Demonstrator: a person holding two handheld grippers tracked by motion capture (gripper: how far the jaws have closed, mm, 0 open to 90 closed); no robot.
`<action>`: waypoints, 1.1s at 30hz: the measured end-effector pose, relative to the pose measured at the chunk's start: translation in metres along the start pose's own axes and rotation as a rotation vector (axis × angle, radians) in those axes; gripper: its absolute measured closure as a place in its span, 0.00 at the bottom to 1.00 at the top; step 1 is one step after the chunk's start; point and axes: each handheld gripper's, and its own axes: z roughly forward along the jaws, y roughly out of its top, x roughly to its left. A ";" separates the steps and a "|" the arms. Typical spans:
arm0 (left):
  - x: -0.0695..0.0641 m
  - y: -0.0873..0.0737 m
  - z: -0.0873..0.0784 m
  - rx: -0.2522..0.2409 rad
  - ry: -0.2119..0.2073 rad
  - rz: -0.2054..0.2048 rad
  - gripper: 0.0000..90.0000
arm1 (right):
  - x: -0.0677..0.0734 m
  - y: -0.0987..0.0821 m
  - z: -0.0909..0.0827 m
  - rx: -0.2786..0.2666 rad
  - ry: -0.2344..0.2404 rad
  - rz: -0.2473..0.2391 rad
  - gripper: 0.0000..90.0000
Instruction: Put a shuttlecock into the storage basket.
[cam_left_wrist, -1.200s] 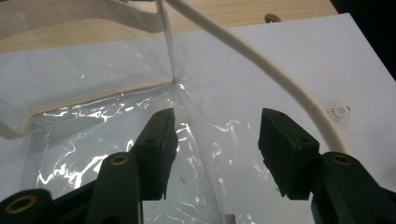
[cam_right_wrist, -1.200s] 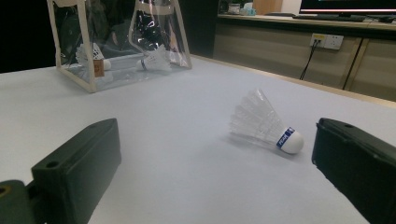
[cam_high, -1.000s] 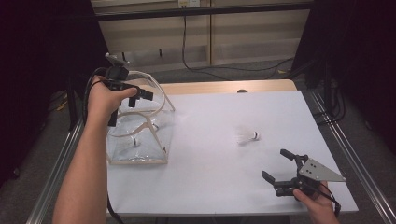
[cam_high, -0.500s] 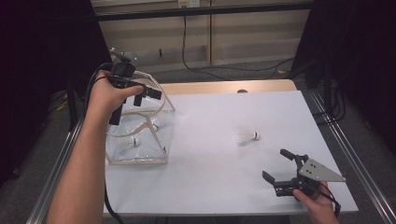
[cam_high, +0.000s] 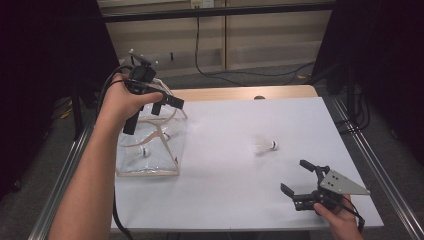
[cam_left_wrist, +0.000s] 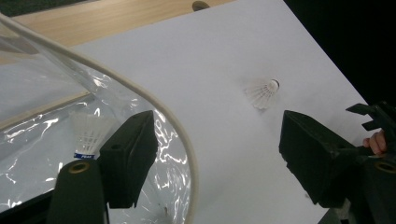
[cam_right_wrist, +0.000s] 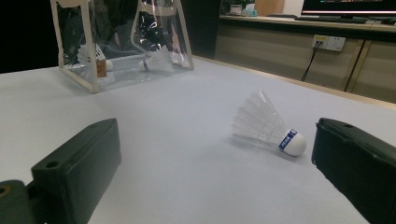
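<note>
Just above the clear bag (cam_high: 150, 150) at the desk's (cam_high: 225, 200) left edge, the left gripper (cam_high: 150, 107) hangs with its jaws wide and lately opening further, nothing pinched between them, though the bag's pale handle (cam_left_wrist: 182, 140) arcs through the gap. Inside the bag lie two shuttlecocks (cam_high: 144, 151). Near the desk's front right corner the right gripper (cam_high: 302, 180) rests with jaws spread and empty, aimed at a loose shuttlecock (cam_high: 263, 145) lying right of the desk's middle.
</note>
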 end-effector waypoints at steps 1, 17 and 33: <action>-0.001 0.000 0.000 0.006 -0.005 0.006 0.30 | 0.000 0.000 0.000 0.001 -0.004 0.002 0.01; -0.015 0.003 0.006 0.012 -0.034 0.041 0.27 | 0.000 0.000 0.000 -0.001 0.000 0.003 0.01; -0.032 0.006 0.012 0.015 -0.078 0.068 0.24 | 0.000 0.000 -0.001 -0.002 -0.001 0.001 0.01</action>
